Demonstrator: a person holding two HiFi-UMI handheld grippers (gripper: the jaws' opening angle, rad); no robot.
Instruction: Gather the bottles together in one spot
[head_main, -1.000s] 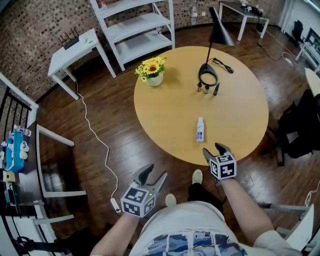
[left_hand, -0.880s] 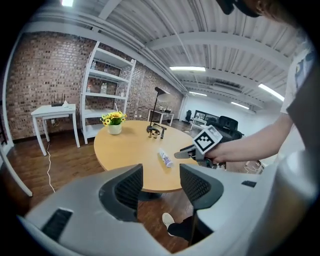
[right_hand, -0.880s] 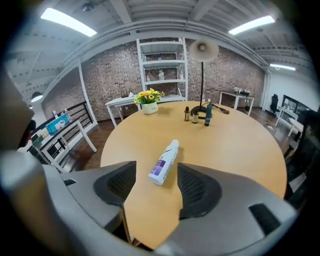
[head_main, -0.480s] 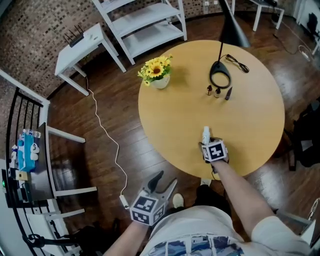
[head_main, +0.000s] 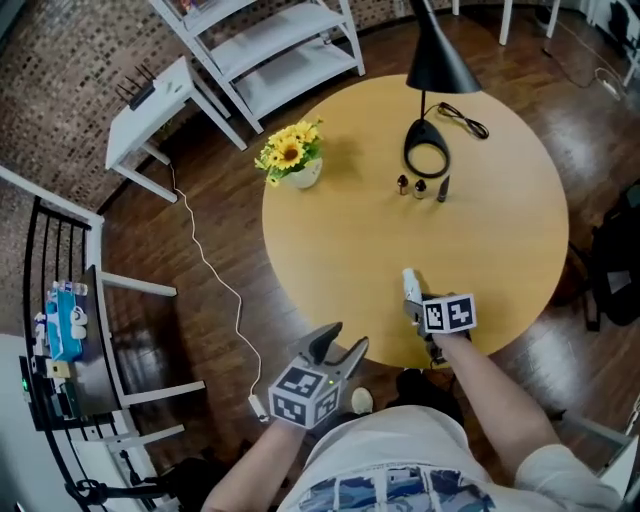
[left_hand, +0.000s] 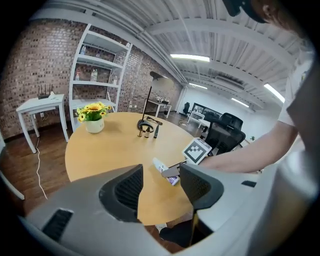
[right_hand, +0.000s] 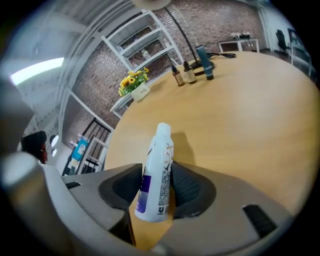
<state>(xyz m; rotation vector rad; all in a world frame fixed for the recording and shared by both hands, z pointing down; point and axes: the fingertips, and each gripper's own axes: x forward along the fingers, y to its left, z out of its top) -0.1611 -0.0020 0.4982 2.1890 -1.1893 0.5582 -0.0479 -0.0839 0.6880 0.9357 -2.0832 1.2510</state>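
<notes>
Near the table's front edge, the right gripper has just been closing its jaws and now pinches the bottle. I'd guess that's to haul it over to the small bottles by the lamp. Left gripper hangs off-table, jaws apart, empty. Pad contact only shows in the right gripper view; in the head view the cube hides it.

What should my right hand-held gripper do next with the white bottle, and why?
Probably lift it just clear of the table. The jaws of the right hand-held gripper have just been closing and now pinch the white bottle, lying flat, while the small bottles stand far off by the lamp.
</notes>
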